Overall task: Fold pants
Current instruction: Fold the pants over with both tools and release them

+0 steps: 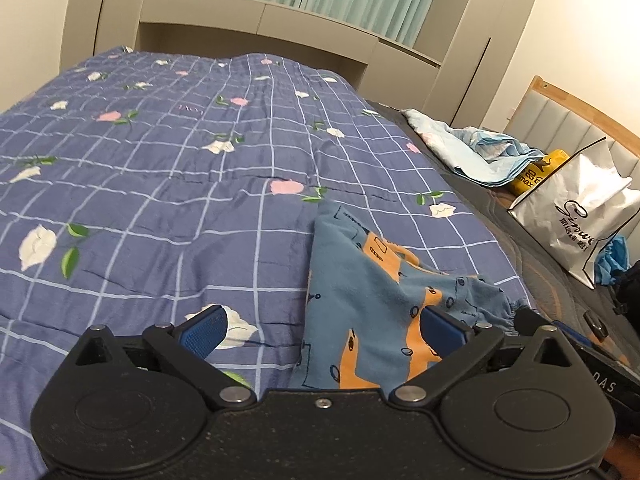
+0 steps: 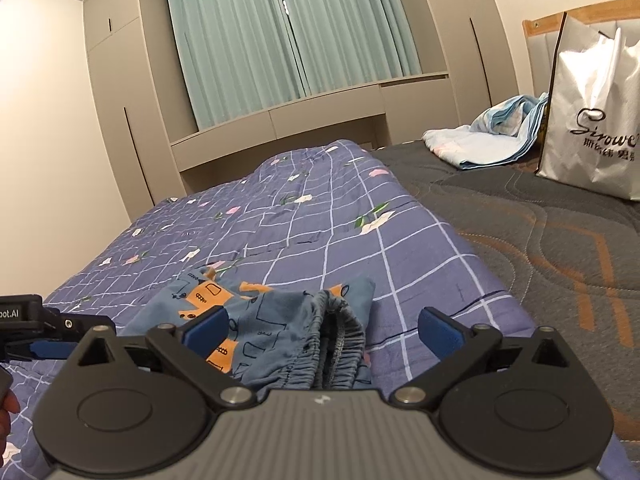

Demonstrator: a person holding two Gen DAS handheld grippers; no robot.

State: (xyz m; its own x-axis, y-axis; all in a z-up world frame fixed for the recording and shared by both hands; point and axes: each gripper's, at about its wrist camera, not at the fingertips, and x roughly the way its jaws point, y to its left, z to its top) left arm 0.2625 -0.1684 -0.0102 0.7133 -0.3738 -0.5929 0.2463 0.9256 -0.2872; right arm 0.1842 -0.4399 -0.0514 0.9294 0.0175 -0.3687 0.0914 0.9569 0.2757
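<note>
While both tools hang low over the bed, the pants (image 1: pixel 360 304) lie bunched on the blue checked quilt (image 1: pixel 160 184) with its white and pink flowers — blue cloth printed with orange shapes, the gathered elastic waistband (image 2: pixel 320 356) turned toward the right-hand tool. The left gripper (image 1: pixel 324 326) stands with its jaws spread wide and released; one blue pad (image 1: pixel 204 330) sits over bare quilt, the other over the edge of the pants, neither pinching the cloth. The right gripper (image 2: pixel 324 328) is likewise spread wide and let go, the waistband lying between its pads without being pressed. Beyond the quilt's edge the grey stitched mattress (image 2: pixel 540 240) shows, and on it, near the padded headboard (image 1: pixel 560 120), lie a crumpled pale blue cloth (image 2: pixel 492 136) and a white shopping bag (image 2: pixel 592 120) standing upright — well apart from the pants. Pale green curtains (image 2: pixel 280 40) hang behind the bed.
</note>
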